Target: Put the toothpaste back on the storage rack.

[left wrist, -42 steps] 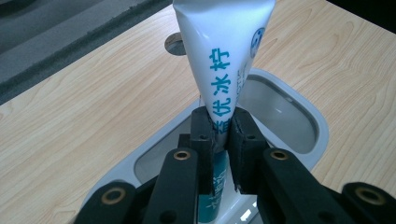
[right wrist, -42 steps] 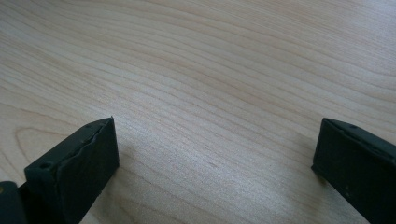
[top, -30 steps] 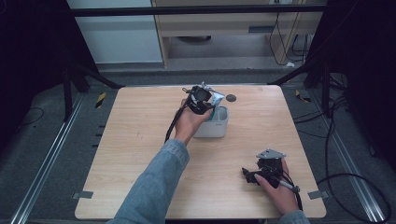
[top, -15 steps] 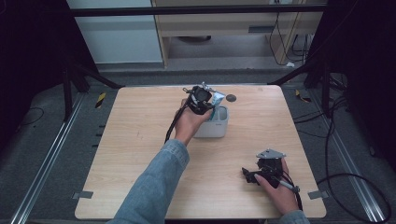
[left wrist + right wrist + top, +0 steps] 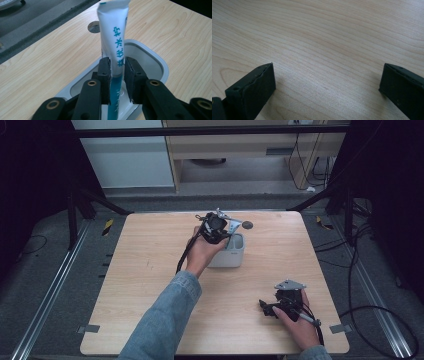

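We note the left gripper held over the white container near the far middle of the wooden bench, a dark round mark just beyond it, and the right gripper resting near the right front corner.

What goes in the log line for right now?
left claw: shut on white-and-teal toothpaste tube | tube: upright in white plastic holder | right claw: open over wooden table
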`<state>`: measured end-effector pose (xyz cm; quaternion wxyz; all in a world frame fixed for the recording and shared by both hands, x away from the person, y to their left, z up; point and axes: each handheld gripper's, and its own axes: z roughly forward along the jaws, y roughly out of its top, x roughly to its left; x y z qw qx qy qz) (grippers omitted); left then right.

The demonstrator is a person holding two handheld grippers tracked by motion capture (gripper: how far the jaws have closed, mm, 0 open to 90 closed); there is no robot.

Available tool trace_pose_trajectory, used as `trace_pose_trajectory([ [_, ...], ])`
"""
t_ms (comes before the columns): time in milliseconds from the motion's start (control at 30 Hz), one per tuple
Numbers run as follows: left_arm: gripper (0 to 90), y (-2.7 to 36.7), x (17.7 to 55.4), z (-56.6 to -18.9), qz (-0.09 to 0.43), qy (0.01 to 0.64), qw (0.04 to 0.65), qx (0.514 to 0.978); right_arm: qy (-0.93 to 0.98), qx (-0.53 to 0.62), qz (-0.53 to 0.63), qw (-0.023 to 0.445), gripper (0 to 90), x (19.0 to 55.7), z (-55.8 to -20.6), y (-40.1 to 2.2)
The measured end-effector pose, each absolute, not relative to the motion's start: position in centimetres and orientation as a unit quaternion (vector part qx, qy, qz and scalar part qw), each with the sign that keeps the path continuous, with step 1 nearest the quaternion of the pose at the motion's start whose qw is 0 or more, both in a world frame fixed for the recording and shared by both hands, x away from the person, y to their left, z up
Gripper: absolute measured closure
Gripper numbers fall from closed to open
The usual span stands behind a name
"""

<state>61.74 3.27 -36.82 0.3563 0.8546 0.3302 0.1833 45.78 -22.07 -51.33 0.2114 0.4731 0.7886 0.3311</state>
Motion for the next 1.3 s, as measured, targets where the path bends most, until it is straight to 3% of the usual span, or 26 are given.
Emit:
trace_pose_trajectory([
  [233, 66.5, 3.8, 61.1, -36.5, 0.184, 0.330, 0.367, 0.850, 0.784, 0.480, 0.334, 0.207, 0.4, 45.7, -51.3, -22.0],
  [600, 46.2, 4.5, 57.9, -34.9, 0.216, 0.308, 0.380, 0.845, 0.785, 0.480, 0.333, 0.207, 0.4, 45.7, -51.3, -22.0],
  [933, 25.6, 5.6, 56.8, -35.6, 0.192, 0.307, 0.386, 0.848, 0.784, 0.481, 0.333, 0.207, 0.4, 45.8, -51.3, -21.9],
  [1300, 10.5, 5.9, 55.8, -36.2, 0.167, 0.296, 0.383, 0.859, 0.784, 0.482, 0.333, 0.207, 0.4, 45.8, -51.3, -21.8],
])
